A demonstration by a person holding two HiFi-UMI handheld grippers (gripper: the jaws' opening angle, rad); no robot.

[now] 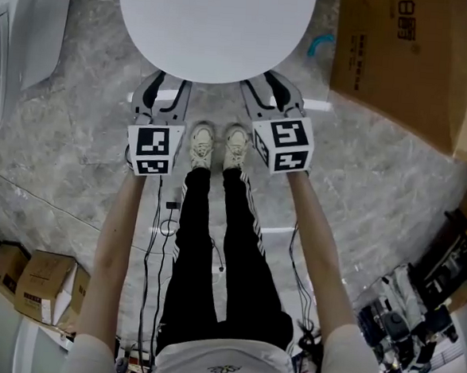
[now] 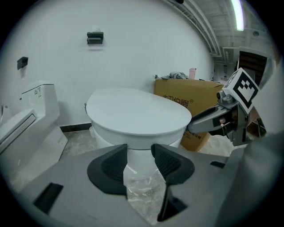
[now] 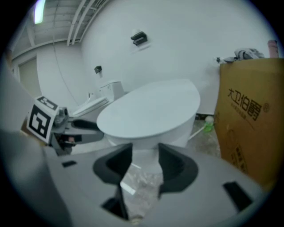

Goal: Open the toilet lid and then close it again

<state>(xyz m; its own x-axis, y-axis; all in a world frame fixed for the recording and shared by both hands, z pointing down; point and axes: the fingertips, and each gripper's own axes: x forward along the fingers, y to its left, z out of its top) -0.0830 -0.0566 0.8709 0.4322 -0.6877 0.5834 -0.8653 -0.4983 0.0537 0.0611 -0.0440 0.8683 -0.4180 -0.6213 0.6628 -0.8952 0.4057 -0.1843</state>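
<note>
Both of your grippers stand with their jaws apart and nothing between them: the left gripper (image 2: 140,153) frames only the white bowl and the crinkled plastic film (image 2: 142,195) on the floor beyond it, and the right gripper (image 3: 145,153) shows the same. From your head view the fingertips of both sit just at the front edge of the toilet lid (image 1: 215,25), one to each side of centre, with your shoes (image 1: 218,146) between them. The lid lies flat and shut on the bowl. The edge looks smooth, thin and rounded, so the likeliest trouble is a pad sliding off it when you close and lift. If one side bites and the other misses, the lid would probably rise crooked and strain its hinge. A weak hold partway up could let it drop and slam. Watch your right side too, since the cardboard box (image 1: 410,58) stands near the bowl and could catch that arm on a wide swing. The film around the base may be slippery underfoot.
</note>
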